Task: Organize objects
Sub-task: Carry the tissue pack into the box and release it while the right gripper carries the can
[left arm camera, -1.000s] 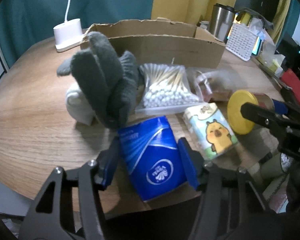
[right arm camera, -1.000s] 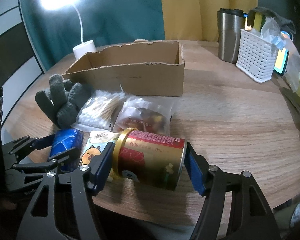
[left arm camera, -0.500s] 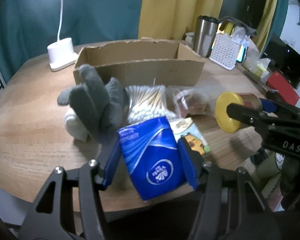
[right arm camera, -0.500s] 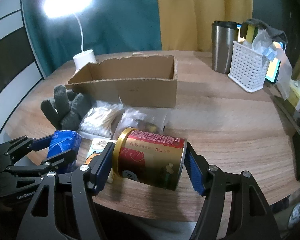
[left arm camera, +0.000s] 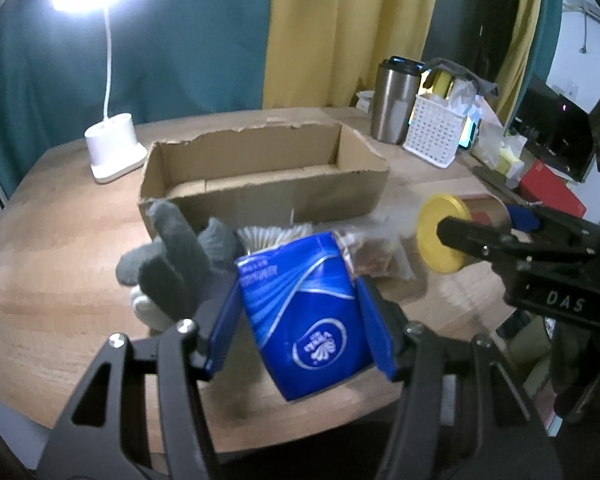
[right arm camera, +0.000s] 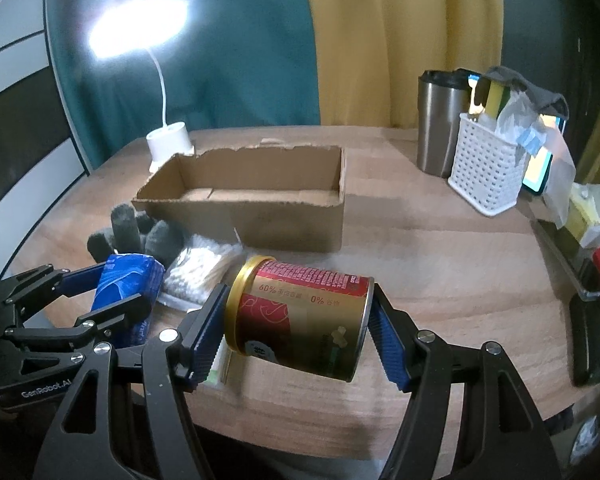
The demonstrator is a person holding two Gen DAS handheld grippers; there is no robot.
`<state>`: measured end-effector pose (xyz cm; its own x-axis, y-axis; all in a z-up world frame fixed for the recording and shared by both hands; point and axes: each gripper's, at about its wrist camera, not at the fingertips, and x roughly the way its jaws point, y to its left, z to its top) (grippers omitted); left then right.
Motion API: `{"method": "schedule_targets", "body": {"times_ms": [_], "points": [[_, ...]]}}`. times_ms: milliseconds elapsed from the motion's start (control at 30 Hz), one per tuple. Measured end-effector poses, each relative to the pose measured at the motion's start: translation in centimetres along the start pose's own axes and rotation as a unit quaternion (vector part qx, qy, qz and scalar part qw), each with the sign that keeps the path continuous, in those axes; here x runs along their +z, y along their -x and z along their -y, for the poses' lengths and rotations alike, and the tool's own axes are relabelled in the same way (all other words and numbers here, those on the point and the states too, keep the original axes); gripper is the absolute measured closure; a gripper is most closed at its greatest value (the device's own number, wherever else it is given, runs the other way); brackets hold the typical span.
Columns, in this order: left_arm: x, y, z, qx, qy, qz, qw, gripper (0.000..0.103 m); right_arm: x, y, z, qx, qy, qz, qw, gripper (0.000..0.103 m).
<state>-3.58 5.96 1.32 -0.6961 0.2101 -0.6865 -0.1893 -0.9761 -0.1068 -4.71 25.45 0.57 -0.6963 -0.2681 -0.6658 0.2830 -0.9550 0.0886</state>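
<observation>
My left gripper [left arm camera: 300, 324] is shut on a blue tissue pack [left arm camera: 306, 320] and holds it above the table's front edge; the pack also shows in the right wrist view [right arm camera: 126, 280]. My right gripper [right arm camera: 296, 324] is shut on a red and gold can with a yellow lid [right arm camera: 300, 316], lying sideways and lifted; the can shows at the right of the left wrist view [left arm camera: 460, 232]. An open, empty cardboard box [left arm camera: 260, 176] [right arm camera: 252, 204] stands behind. Grey gloves [left arm camera: 176, 264], a bag of cotton swabs [right arm camera: 200, 268] and a snack bag [left arm camera: 376, 256] lie in front of the box.
A white desk lamp [left arm camera: 114, 148] stands left of the box. A steel tumbler [right arm camera: 440, 140] and a white basket [right arm camera: 488, 168] stand at the back right. A red box [left arm camera: 548, 196] and clutter line the right edge. The round wooden table [right arm camera: 440, 264] has bare wood to the right.
Both grippers have lifted their loads and pulled back and up from the table. The capybara tissue pack has dropped out of sight below the grippers. The box interior now shows.
</observation>
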Motion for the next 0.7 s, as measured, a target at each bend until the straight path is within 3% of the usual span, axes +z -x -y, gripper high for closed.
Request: {"method": "schedule_targets", "body": {"times_ms": [700], "points": [[5.0, -1.3, -0.6, -0.005, -0.009, 0.014, 0.9999, 0.045, 4.8, -1.3, 1.2, 0.003, -0.002, 0.017, 1.0, 0.033]]}}
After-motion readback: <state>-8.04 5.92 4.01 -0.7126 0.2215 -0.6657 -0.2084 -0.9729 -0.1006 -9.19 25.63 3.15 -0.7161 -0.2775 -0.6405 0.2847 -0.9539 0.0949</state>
